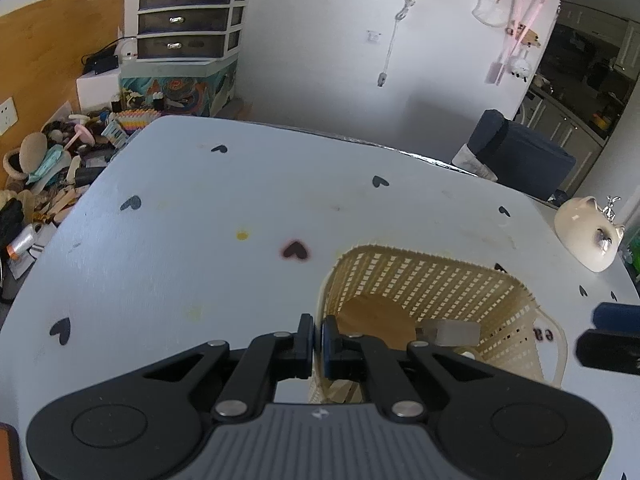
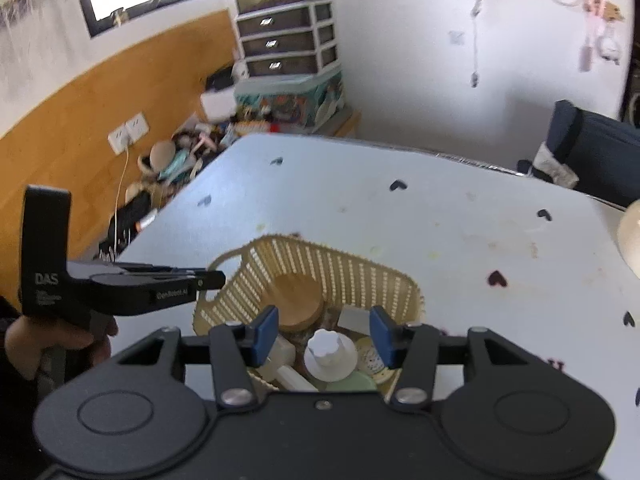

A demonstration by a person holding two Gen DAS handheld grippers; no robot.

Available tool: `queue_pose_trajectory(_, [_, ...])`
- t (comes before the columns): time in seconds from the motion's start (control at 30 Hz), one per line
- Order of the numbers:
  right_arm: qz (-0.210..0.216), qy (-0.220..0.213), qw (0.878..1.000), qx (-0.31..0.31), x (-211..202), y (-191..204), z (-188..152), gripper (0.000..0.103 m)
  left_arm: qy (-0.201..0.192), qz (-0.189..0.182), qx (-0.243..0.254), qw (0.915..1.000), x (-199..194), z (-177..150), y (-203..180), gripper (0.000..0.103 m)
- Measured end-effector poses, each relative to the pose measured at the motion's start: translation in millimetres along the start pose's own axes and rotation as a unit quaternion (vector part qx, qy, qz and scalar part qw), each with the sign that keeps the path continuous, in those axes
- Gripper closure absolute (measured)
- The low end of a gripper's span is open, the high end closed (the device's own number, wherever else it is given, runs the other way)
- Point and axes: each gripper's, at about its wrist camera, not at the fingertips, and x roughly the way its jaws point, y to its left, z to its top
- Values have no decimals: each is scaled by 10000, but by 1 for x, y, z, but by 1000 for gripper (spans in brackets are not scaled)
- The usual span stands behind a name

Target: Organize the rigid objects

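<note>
A cream woven basket (image 1: 440,276) (image 2: 340,264) stands on the white, heart-dotted table (image 1: 200,220). Its near-left wall runs between the pads of my left gripper (image 1: 318,338) (image 2: 212,280), which is shut on that rim. Inside the basket lie a round wooden lid (image 1: 376,320) (image 2: 298,300), a grey block (image 1: 452,332) (image 2: 352,318), a white knobbed cap (image 2: 330,350), a white bottle (image 2: 280,356) and a pale green piece (image 2: 352,382). My right gripper (image 2: 324,332) (image 1: 612,332) hovers over the basket's near side. It is open, and its blue pads hold nothing.
A cream ceramic cat-shaped jar (image 1: 588,236) sits at the table's right edge. Left of the table lies a heap of clutter (image 1: 48,184) against the wooden wall, with a drawer unit (image 1: 188,20) behind. A dark blue chair (image 1: 520,156) stands beyond the far edge.
</note>
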Motion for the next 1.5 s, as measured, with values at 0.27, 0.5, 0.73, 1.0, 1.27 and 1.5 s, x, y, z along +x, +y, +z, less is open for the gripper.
queue_pose_trajectory(0.27, [-294, -445, 9983, 234, -31, -1, -16, 45, -429, 33, 117, 9990, -46, 5, -10, 94])
queue_pose_trajectory(0.5, [-474, -799, 9953, 269, -58, -5, -33, 39, -913, 118, 220, 9955, -103, -4, -28, 72])
queue_pose_trajectory(0.73, [-608, -1182, 9908, 261, -93, -6, -53, 28, -1338, 305, 303, 9901, -159, -28, -49, 50])
queue_pose_trajectory(1.0, [-846, -1465, 9852, 284, -141, -11, -86, 19, -1569, 438, 169, 9865, -208, -71, -74, 25])
queue_pose_trajectory(1.27, [-991, -1653, 9809, 258, -179, -11, -120, 12, -1703, 542, 258, 9836, -236, -108, -94, 11])
queue_pose_trajectory(1.5, [-1126, -1805, 9768, 231, -197, -6, -136, 11, -1846, 492, 369, 9809, -252, -132, -109, 2])
